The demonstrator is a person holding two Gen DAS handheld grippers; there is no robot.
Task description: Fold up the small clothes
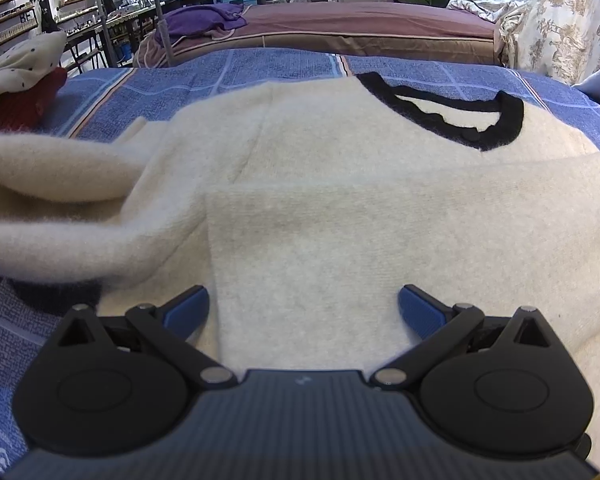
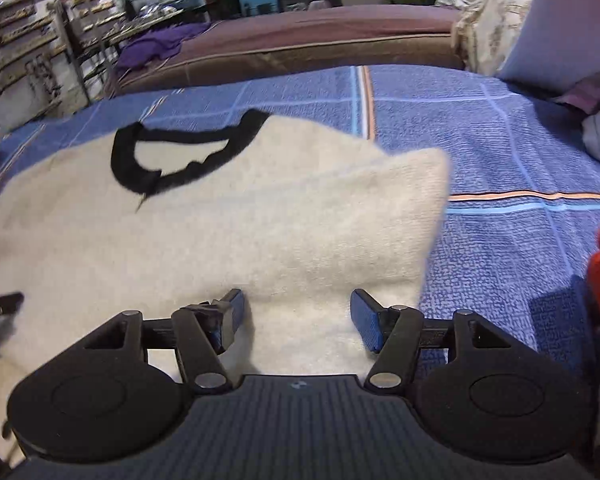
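A: Where are the grippers, relative to the black collar?

B: The left gripper (image 1: 303, 312) has its jaws spread wide, holding nothing, with a folded-over sleeve panel lying between its blue fingers (image 1: 188, 310). The right gripper (image 2: 296, 320) is likewise spread wide and empty, above the hem side of the cream sweater (image 2: 220, 220). The black collar (image 1: 460, 116) lies beyond both, on the far side of each.

B: The sweater lies flat on the blue plaid bedspread (image 2: 500, 140).

A: Which way does it run?

B: Its long axis runs from the grippers toward the collar, neck end pointing away. An unfolded sleeve (image 1: 60, 184) trails off to the collar's left, so the left gripper seems nearer to it.
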